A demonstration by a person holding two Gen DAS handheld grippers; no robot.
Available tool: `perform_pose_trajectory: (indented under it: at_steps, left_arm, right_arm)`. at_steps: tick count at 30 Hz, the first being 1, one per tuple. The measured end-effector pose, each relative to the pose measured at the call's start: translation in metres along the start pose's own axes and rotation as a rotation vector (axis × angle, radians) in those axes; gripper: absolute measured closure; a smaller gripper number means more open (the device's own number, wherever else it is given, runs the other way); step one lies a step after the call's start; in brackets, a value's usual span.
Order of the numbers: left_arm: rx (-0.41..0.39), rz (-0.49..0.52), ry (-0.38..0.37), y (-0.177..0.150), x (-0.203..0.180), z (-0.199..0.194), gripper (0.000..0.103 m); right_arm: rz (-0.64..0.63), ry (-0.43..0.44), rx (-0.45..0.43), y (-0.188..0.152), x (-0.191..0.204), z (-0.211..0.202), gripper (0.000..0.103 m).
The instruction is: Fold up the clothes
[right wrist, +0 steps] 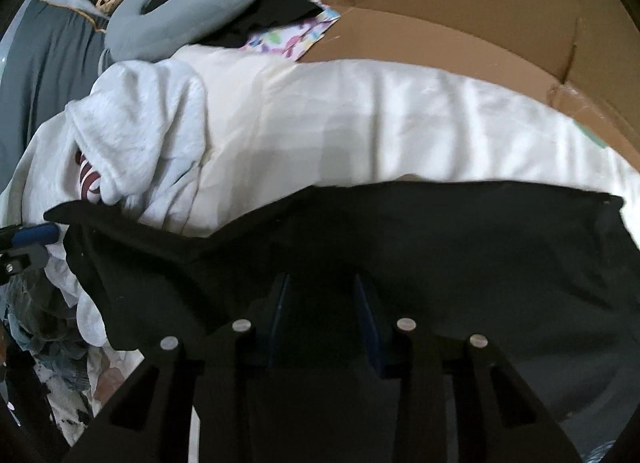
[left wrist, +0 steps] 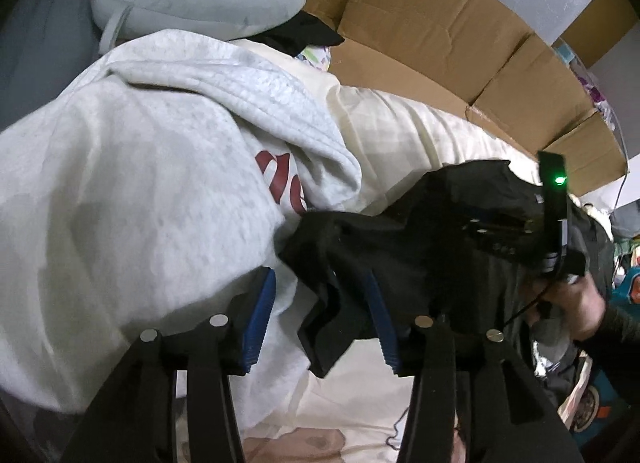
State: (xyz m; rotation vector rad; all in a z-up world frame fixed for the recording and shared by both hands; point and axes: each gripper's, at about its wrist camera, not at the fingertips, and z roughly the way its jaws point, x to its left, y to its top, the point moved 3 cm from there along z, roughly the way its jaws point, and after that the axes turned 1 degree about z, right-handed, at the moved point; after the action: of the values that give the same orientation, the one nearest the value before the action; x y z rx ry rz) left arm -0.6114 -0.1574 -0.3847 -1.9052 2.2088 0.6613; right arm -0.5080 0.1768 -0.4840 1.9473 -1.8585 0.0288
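The left gripper (left wrist: 320,319) stands open around a corner of the black garment (left wrist: 400,255) (not pinched). The right gripper (right wrist: 322,323) holds it, jaws narrow. Next, I think: the left must close before folding.

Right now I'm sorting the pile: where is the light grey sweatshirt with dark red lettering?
In both wrist views the light grey sweatshirt lies left, on the cream sheet, beside the black garment.

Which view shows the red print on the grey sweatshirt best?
The left wrist view: the red print on the grey sweatshirt lies near mid-frame, several strokes visible though a fold covers part. The right wrist view shows only a small striped patch at the left edge, mostly tucked under a fold.
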Motion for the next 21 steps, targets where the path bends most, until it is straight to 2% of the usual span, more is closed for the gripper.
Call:
perform_pose_trajectory:
  at_steps: [2, 7, 11, 18, 21]
  left_arm:
    - [-0.007, -0.021, -0.011, -0.007, 0.000, 0.001, 0.055]
    - [0.021, -0.103, -0.039, -0.023, 0.007, 0.032, 0.055]
    - [0.014, -0.144, -0.050, -0.033, 0.009, 0.051, 0.055]
    - [-0.043, -0.167, -0.052, -0.039, 0.014, 0.063, 0.057]
    - [-0.065, -0.133, -0.006, -0.040, 0.013, 0.059, 0.092]
  right_arm:
    - [-0.006, 0.002, -0.001, 0.002, 0.003, 0.005, 0.071]
    - [-0.064, -0.028, 0.018, 0.021, 0.012, 0.020, 0.071]
    - [-0.101, -0.043, 0.029, 0.035, 0.020, 0.029, 0.071]
    - [-0.037, -0.039, 0.031, 0.050, 0.023, 0.041, 0.071]
    - [-0.042, -0.036, 0.029, 0.058, 0.027, 0.043, 0.070]
